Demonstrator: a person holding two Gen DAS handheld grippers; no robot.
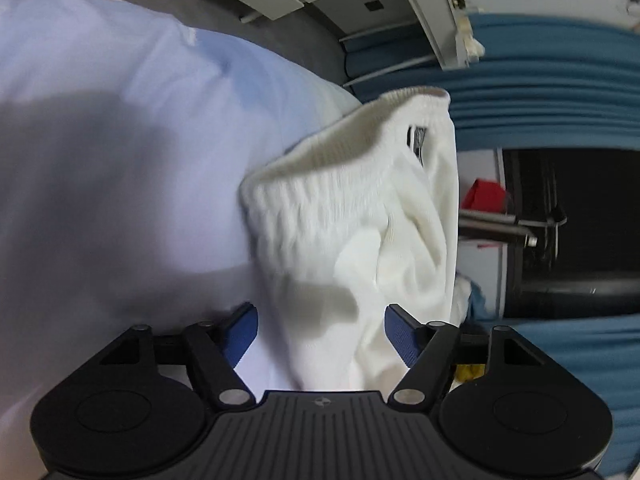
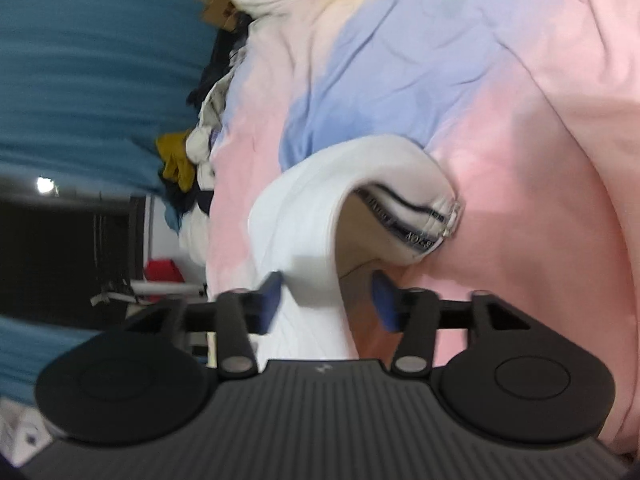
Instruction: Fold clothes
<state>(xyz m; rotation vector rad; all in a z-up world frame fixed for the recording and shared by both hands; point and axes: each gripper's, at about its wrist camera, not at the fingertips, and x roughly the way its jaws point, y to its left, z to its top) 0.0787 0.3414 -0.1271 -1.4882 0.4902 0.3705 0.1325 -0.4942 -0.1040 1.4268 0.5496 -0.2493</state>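
Over the pastel sheet [image 2: 520, 200], we've got both the left claw [image 1: 321, 330] and right claw [image 2: 326, 300] spread wide around the white garment [image 1: 360, 220], so bite its edges evenly and keep it taut.

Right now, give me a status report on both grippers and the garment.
Left gripper open around white garment. Right gripper open around its edge. Garment on pastel sheet. Clothes pile alongside, not obstructing.

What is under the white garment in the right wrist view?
A pink and blue sheet lies beneath the white garment, showing all around it. The lifted ribbed edge exposes the garment's inner band. Whatever is directly under the bunched part is covered.
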